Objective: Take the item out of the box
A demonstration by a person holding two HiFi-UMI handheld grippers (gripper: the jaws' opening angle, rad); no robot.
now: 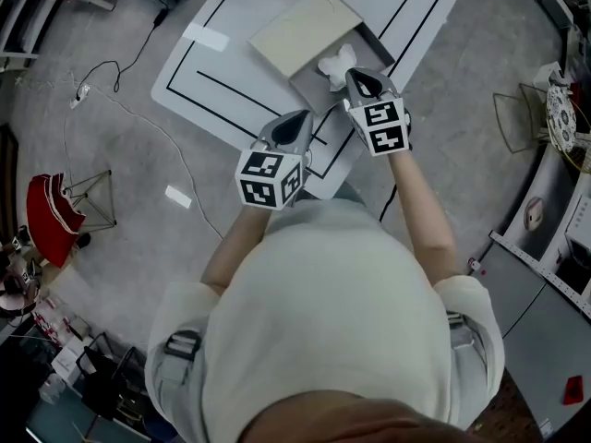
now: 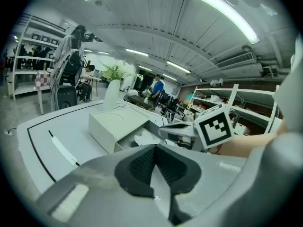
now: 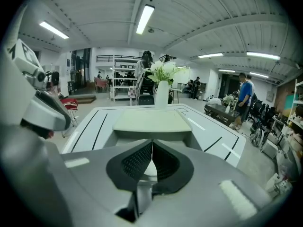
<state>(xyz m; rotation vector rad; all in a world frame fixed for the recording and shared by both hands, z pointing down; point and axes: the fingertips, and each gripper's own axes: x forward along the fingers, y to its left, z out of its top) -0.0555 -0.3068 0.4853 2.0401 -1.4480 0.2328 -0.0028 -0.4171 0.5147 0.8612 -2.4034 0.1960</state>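
Note:
On the white table (image 1: pixel 222 72) lies a grey box (image 1: pixel 309 88) with its beige lid (image 1: pixel 305 30) slid back. Crumpled white paper (image 1: pixel 336 62) shows in the uncovered part. My right gripper (image 1: pixel 354 74) hovers at the box's near edge beside the paper, jaws shut with nothing seen held. In the right gripper view, the right gripper (image 3: pixel 152 142) points at the lid (image 3: pixel 151 121). My left gripper (image 1: pixel 304 116) is shut and empty, just short of the box. The left gripper view has the left gripper (image 2: pixel 154 146) facing the lid (image 2: pixel 116 122), the paper (image 2: pixel 144 137) and the right gripper (image 2: pixel 177 129).
A white vase (image 3: pixel 162 94) with flowers stands at the table's far end behind the box. A red stool (image 1: pixel 51 209) and cables (image 1: pixel 120 72) are on the floor to the left. Shelves, desks and people fill the room beyond the table.

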